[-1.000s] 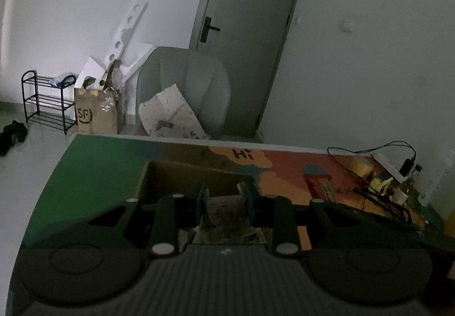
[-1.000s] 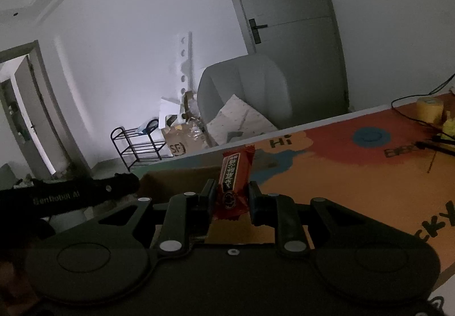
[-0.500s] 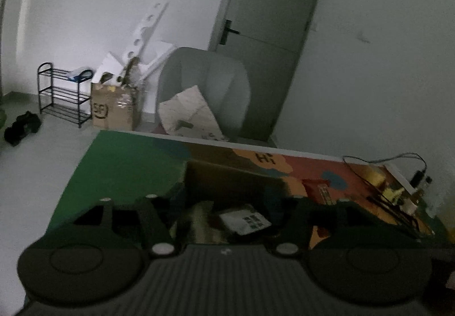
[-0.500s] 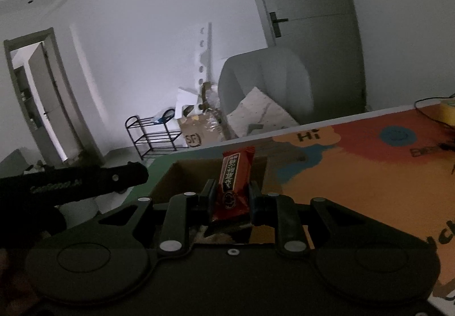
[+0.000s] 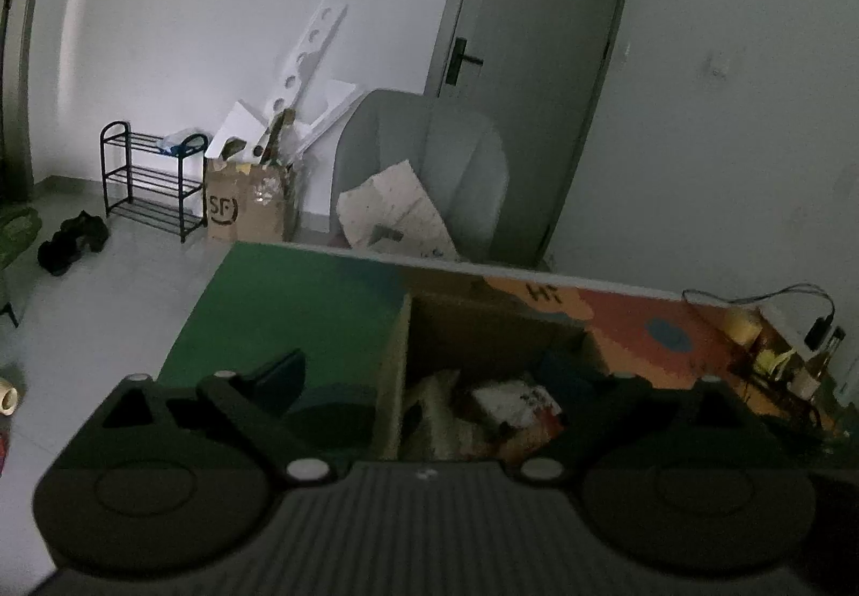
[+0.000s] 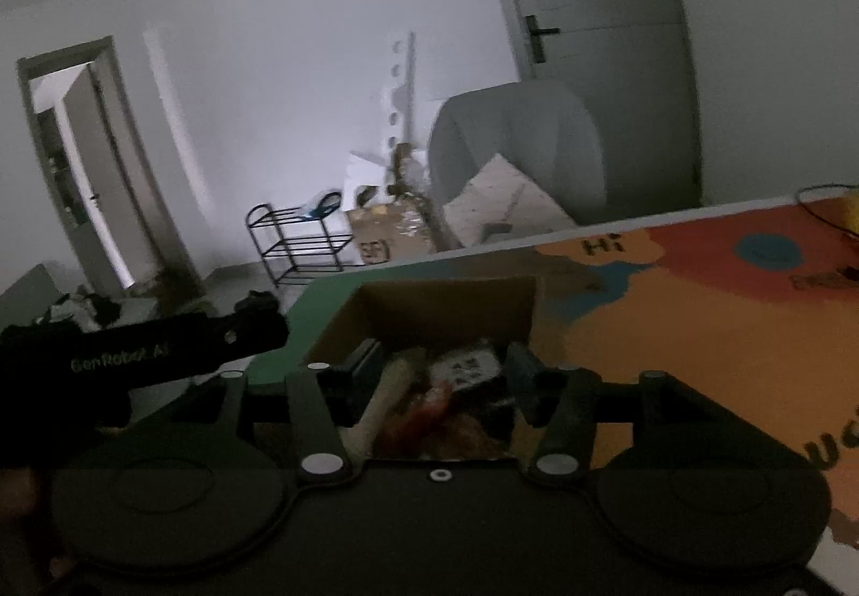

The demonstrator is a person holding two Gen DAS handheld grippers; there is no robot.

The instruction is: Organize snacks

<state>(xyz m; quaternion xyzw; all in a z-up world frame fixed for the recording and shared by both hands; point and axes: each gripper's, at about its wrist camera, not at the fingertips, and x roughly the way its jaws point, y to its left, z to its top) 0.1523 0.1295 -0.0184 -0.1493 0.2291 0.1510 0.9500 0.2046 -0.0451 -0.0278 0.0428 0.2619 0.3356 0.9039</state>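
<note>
**Both grippers wide open over the snack box**

Starting from the left: the left gripper (image 5: 429, 376) has its fingers (image 5: 279, 373) spread wide, nothing between them. One finger sits out over the green part of the counter (image 5: 300, 306), the other is over on the far side of the cardboard box (image 5: 483, 327). From the right wrist view you can also see the left gripper's black body (image 6: 145, 354) poking in from the left edge, just beside the box.

Middle: the cardboard box (image 6: 445, 306) is sitting on the counter with its top open. The snacks are in there, a white packet with dark print (image 5: 515, 397) on top of the pile, and a red packet (image 6: 429, 408) lying near the closer end, pretty blurry in the dim light. There's a pale packet (image 5: 435, 408) next to them too, can't make out what it is.

Right: the right gripper (image 6: 440, 376) is released as well, fingers (image 6: 529, 376) apart with the box contents showing straight through the gap. It's not holding anything. The orange part of the counter (image 6: 698, 327) runs off to the right.
</note>
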